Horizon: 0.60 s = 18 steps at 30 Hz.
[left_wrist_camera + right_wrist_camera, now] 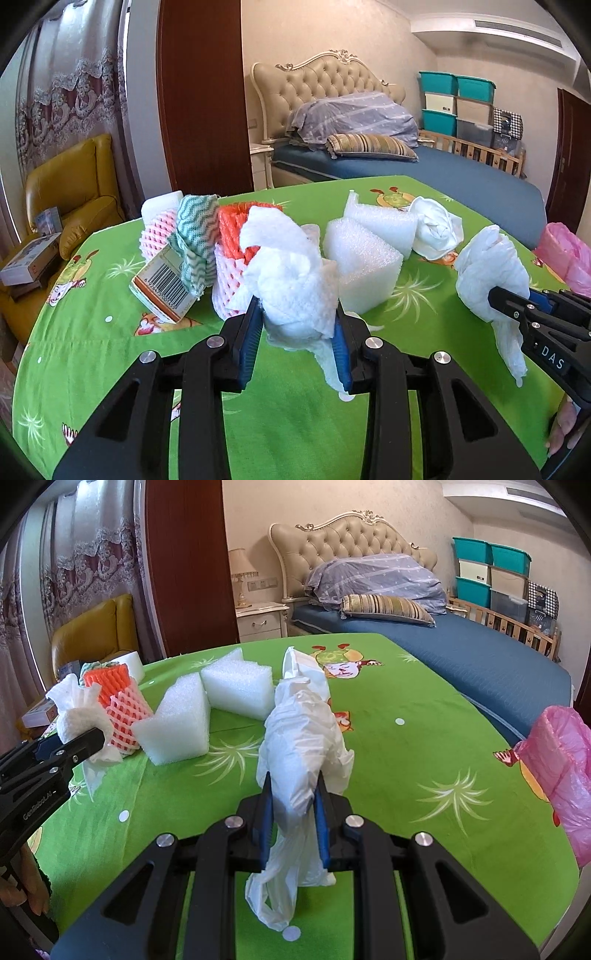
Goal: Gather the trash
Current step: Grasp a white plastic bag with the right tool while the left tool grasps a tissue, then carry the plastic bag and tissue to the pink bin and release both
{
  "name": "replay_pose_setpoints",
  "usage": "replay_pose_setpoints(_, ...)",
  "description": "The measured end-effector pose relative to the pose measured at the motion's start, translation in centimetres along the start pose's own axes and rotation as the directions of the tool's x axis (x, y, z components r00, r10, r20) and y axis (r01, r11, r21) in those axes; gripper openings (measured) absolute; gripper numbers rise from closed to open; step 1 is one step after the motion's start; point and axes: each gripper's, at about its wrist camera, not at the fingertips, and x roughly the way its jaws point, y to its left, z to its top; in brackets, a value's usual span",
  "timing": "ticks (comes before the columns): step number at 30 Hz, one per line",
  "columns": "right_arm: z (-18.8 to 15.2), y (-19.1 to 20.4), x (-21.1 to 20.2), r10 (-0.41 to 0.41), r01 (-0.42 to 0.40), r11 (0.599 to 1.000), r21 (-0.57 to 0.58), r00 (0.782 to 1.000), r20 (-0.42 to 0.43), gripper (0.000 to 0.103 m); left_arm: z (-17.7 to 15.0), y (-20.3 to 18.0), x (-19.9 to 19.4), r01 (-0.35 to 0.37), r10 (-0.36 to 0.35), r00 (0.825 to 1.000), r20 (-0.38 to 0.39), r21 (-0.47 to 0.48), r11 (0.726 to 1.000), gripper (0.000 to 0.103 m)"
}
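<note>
Pick-up step: left tool [299,325] clenched on paper towel [288,266], right tool [293,805] on crumpled plastic [303,738]. Next, carry both right to the pink bag [561,775], probably the bin liner.

A bed with a tufted beige headboard [351,535] and blue mattress [480,657] stands against pale textured walls. Stacked teal and beige storage boxes [491,576] fill the corner. A yellow leather armchair [74,184] sits beside lace-trimmed curtains [62,92], near a dark wooden wardrobe [188,561] and a white nightstand [262,620] bearing a lamp [240,572].
</note>
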Motion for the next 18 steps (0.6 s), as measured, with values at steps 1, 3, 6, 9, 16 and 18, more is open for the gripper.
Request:
replay_pose_setpoints(1,0.1,0.0,-0.1,-0.002,0.002,1.000,-0.001,1.000,0.005,0.019,0.0,0.0,-0.1,0.003,-0.003,1.000,0.003,0.001,1.000,0.032)
replay_pose_setpoints(3,0.1,0.0,-0.3,-0.004,0.004,1.000,-0.003,1.000,0.007,0.019,-0.1,0.0,-0.3,0.010,-0.010,1.000,0.000,-0.003,1.000,0.032)
replay_pose_setpoints(6,0.0,0.0,-0.8,0.004,-0.004,1.000,-0.004,1.000,0.011,0.019,-0.3,0.0,-0.5,0.015,-0.015,1.000,-0.001,-0.006,1.000,0.032)
replay_pose_setpoints(9,0.0,-0.2,-1.8,0.008,-0.008,1.000,-0.005,1.000,0.027,0.019,-0.5,-0.2,-0.8,0.023,-0.023,1.000,-0.002,-0.003,1.000,0.032)
replay_pose_setpoints(16,-0.1,-1.0,-4.8,-0.017,0.021,0.999,-0.049,0.997,0.078,0.019,-0.4,-1.5,-2.2,0.078,-0.078,0.997,0.011,-0.002,0.997,0.032)
replay_pose_setpoints(18,0.0,-1.7,-5.7,-0.025,0.029,0.998,-0.048,0.995,0.093,0.019,-0.3,-2.1,-2.5,0.091,-0.091,0.996,0.016,0.003,0.996,0.032)
